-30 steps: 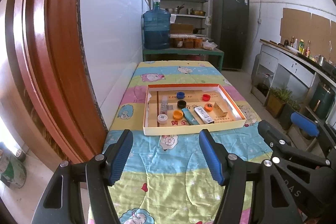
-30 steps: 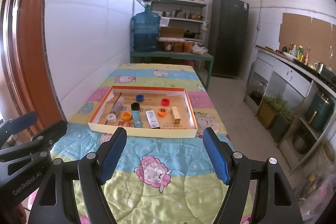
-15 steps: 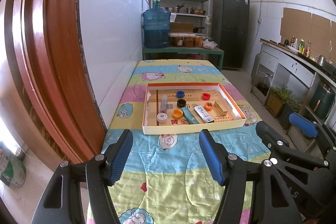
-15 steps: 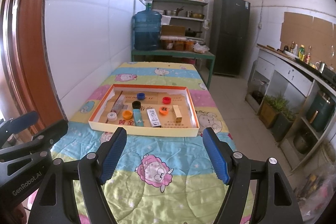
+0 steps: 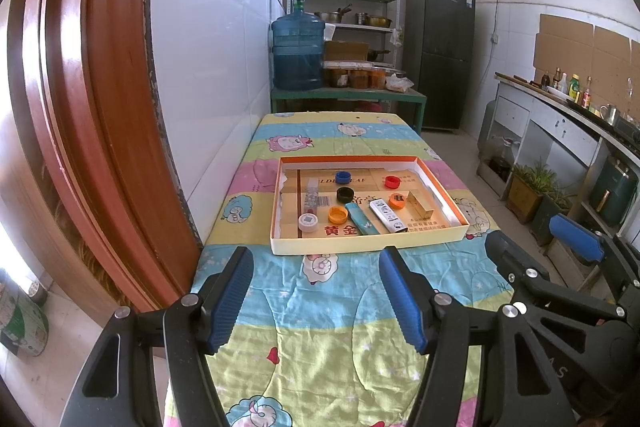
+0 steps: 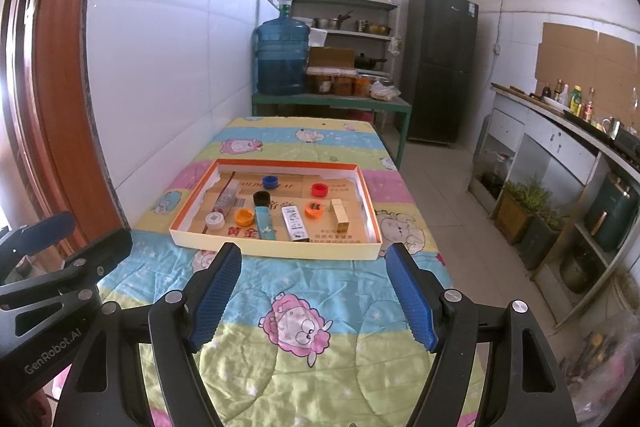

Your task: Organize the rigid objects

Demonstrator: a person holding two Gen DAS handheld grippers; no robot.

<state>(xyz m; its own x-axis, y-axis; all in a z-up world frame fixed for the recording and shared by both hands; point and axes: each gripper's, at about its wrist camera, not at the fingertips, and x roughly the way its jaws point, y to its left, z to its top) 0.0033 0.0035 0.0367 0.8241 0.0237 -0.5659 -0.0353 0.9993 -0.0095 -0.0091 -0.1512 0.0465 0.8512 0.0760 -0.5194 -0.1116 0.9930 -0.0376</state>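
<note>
Left wrist view: left gripper (image 5: pixel 316 291) hanging over the cartoon-print quilt (image 5: pixel 320 327), jaws spread wide, nothing between them. Shallow cardboard tray (image 5: pixel 360 246) sitting further up the table, well apart from the fingertips. Inside it: blue cap (image 5: pixel 343 177), red cap (image 5: pixel 392 181), black cap (image 5: pixel 345 193), two orange caps (image 5: pixel 338 214) (image 5: pixel 397 201), a white cap (image 5: pixel 308 221), plus a teal lighter (image 5: pixel 359 219) and a white remote-like stick (image 5: pixel 387 215) lying side by side. Right gripper (image 5: pixel 576 239) poking in at the right edge. Right wrist view: right gripper (image 6: pixel 314 293) just short of the tray's (image 6: pixel 280 249) near wall, jaws wide too, empty. Small tan box (image 6: pixel 339 214) lying near the tray's right side. Left gripper (image 6: pixel 60 247) off to the left.
</note>
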